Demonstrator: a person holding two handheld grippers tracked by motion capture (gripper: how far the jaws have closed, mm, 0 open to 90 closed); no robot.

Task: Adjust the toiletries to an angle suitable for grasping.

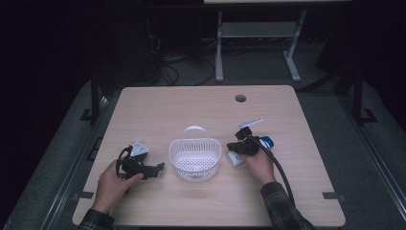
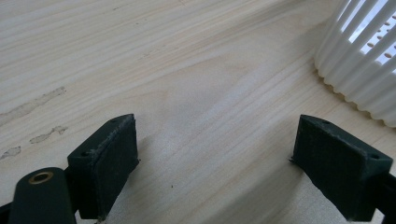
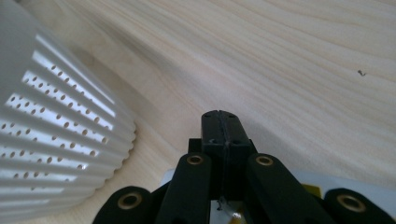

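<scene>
A single white slatted basket (image 1: 195,158) sits in the lower middle of the high view, on the pale wooden table (image 1: 201,108). Its handle is up at the far side. From here I see nothing inside it, just the perforated floor. In the left gripper view the same basket (image 2: 359,60) fills the upper right corner; in the right gripper view it (image 3: 51,126) takes up the left side.

Counting from left to right: one left gripper (image 1: 143,167) at the lower left of the high view, one basket, one right gripper (image 1: 242,143) to the right of centre, and one white tube with a blue cap (image 1: 251,149) lying under that right gripper, just beside the basket's right side.

The person's left hand (image 1: 112,187) comes in from the bottom edge and grips its tool low over the table, pointing right toward the basket. Its jaws stand wide apart in the left gripper view, with bare wood between them and nothing held.

The right hand (image 1: 261,165) reaches up from the bottom right, with the tool's cable trailing back over the sleeve. In the right gripper view its jaws are pressed together at the tips, and nothing shows between them. A white and yellow piece of the tube (image 3: 308,186) lies beneath the linkage.
</scene>
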